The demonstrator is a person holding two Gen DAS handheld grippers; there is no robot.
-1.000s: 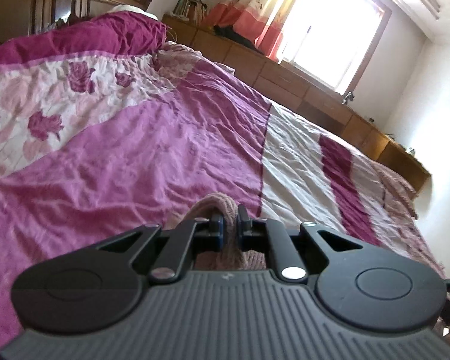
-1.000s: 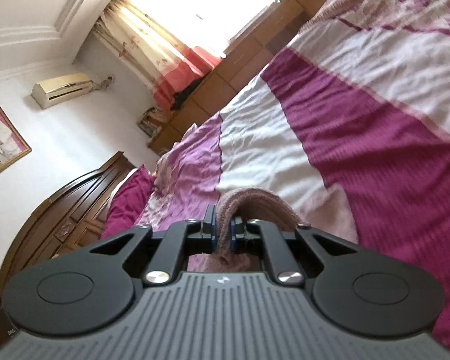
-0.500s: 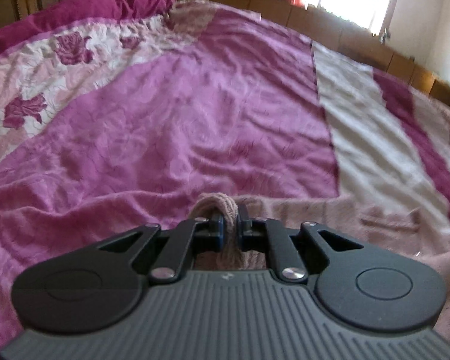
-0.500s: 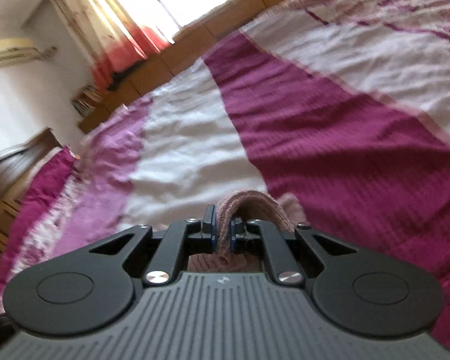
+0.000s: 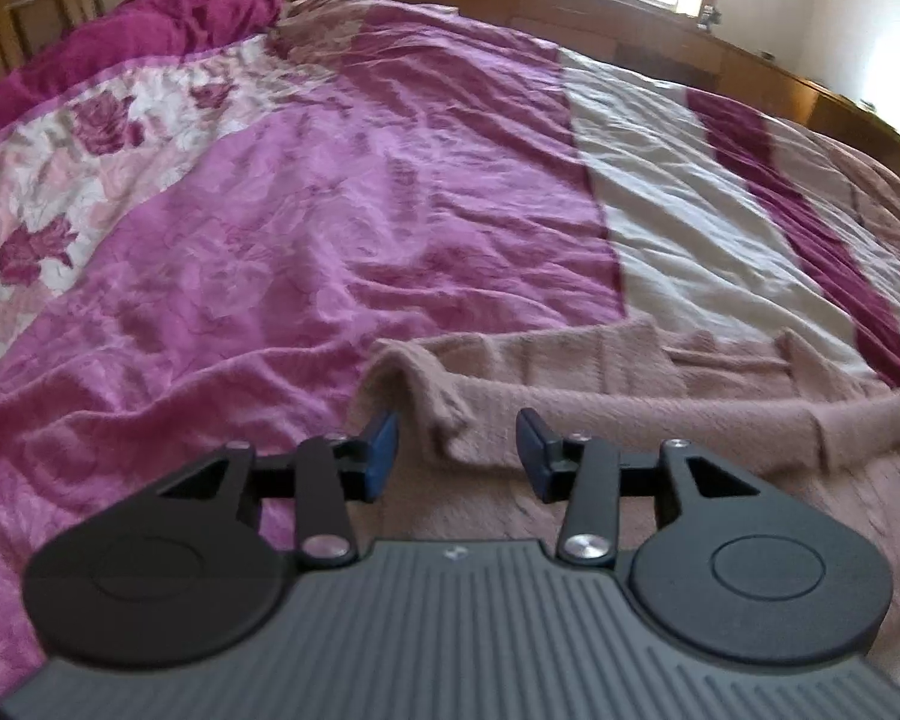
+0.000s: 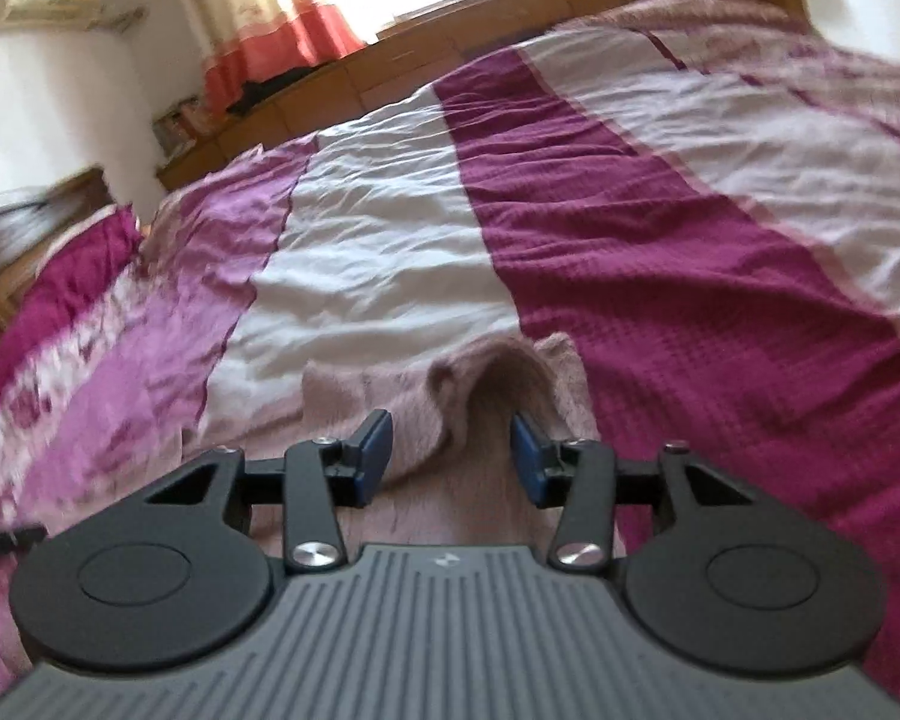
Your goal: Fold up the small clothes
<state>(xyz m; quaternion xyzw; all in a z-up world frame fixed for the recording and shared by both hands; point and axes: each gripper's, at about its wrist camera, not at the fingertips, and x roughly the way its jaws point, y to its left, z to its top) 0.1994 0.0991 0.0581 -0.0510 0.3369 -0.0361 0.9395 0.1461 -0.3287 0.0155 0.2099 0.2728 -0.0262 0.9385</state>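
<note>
The left gripper [image 5: 457,441] is seen released, its jaws just opened, a raised corner of the pink knitted garment [image 5: 630,420] standing loose between them. The right gripper [image 6: 450,441] is likewise let go, jaws just opened around another upstanding fold. The garment's near part is hidden under both gripper bodies. It is laid on the bed [image 5: 330,210], whose wide quilt stretches uncluttered toward the blurred wooden cabinets [image 6: 330,90].

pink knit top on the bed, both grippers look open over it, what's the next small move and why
Probably draw both grippers back clear of the pink knit top. The left gripper and right gripper have just been opening; a raised fold stands between each pair of pads, unpinched, and the top lies on the bedspread.
</note>
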